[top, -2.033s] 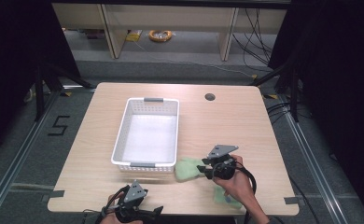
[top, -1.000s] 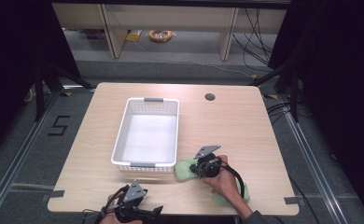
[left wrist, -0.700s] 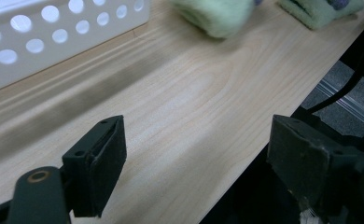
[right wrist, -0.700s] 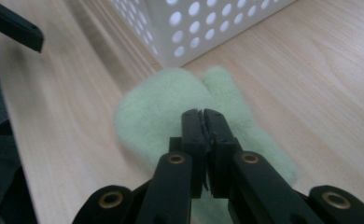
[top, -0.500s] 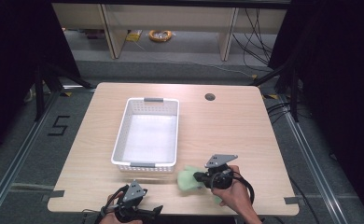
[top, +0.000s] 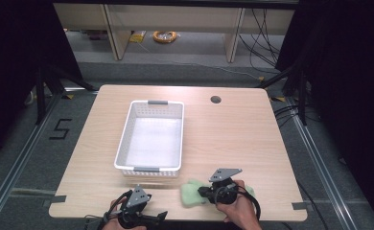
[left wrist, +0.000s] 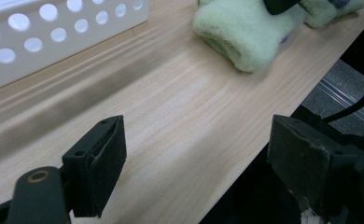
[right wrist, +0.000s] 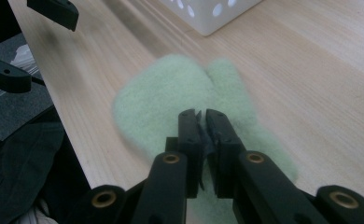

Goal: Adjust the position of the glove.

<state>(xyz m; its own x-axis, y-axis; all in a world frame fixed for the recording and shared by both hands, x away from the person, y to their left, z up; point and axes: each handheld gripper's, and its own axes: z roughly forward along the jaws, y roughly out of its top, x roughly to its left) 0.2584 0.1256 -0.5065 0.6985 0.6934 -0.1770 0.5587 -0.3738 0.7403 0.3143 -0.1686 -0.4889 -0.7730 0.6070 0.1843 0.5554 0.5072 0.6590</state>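
Observation:
A fuzzy pale-green cloth (top: 190, 195) lies bunched near the table's front edge, just in front of the white perforated basket (top: 149, 168). My right gripper (top: 202, 192) points left over the cloth with its jaws shut. In the right gripper view the closed tips (right wrist: 199, 116) rest on top of the cloth (right wrist: 161, 93), and no green shows between them. My left gripper (top: 157, 216) hovers at the front edge, left of the cloth. Its jaws (left wrist: 201, 158) stand wide open and hold nothing. The left gripper view has the cloth (left wrist: 245, 32) ahead, beside the basket wall (left wrist: 54, 42).
The basket is empty and sits mid-table, its long side running away from me. A round cable hole (top: 216, 99) is at the back right of the wooden table (top: 252, 143). Shelves and cables lie on the floor beyond the table.
My right gripper has drawn back toward the front edge over the green cloth, which now lies more bunched and slightly nearer the edge. The left gripper has stayed put.

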